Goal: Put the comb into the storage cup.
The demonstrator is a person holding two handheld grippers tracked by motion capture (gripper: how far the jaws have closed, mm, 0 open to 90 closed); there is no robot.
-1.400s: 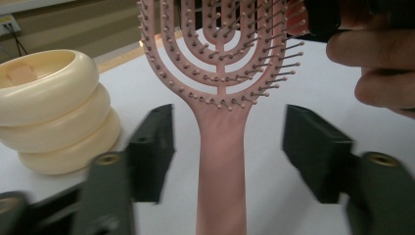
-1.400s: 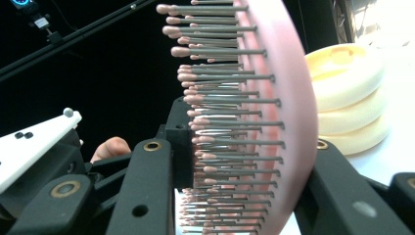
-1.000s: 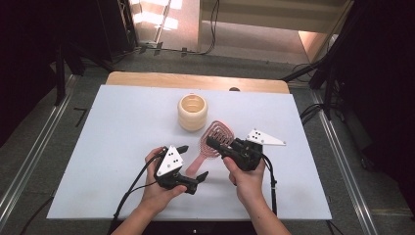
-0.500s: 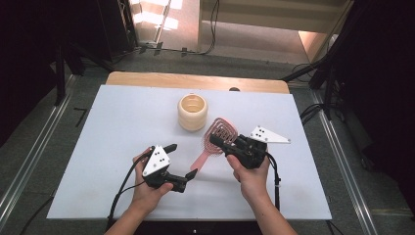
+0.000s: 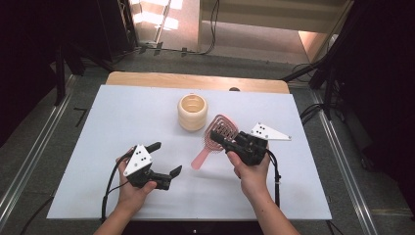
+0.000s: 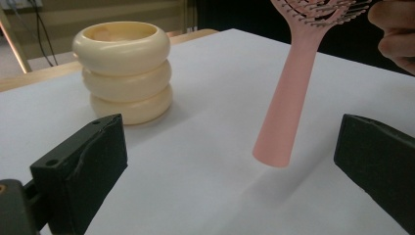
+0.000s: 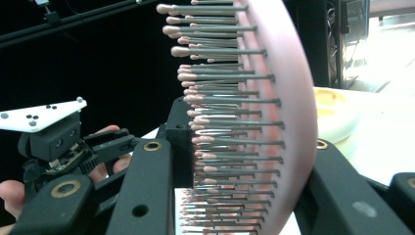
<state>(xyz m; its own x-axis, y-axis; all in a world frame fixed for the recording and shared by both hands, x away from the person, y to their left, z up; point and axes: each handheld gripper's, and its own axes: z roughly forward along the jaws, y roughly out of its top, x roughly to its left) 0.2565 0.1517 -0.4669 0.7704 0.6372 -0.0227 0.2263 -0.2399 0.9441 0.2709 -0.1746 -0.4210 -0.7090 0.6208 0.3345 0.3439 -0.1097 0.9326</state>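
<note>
Clamping the brush [image 7: 254, 122] by its head, my right fingers [image 7: 151, 196] press one on the bristle side and one on the smooth pink back, so the handle hangs free below. In the high view the right gripper [image 5: 234, 143] holds the head just right of the cup [image 5: 193, 112], with the handle slanting down and away from the cup toward my left hand. I judge the head grip was chosen to leave that handle open for a second hold.

My left fingers [image 6: 83, 166] stand wide apart with nothing between them. From the left gripper view the handle's end sits between and beyond them, raised off the tabletop [image 6: 205, 98] or barely above it, its shadow just under it. The left gripper [image 5: 162, 173] lies well apart from the cup, nearer me, and points toward the brush.

The cup, a cream stack of three rounded rings, stands upright on the tabletop with its mouth open; it looks like a fit holder for the brush.

I can read no brand, label or writing on the brush or cup.
</note>
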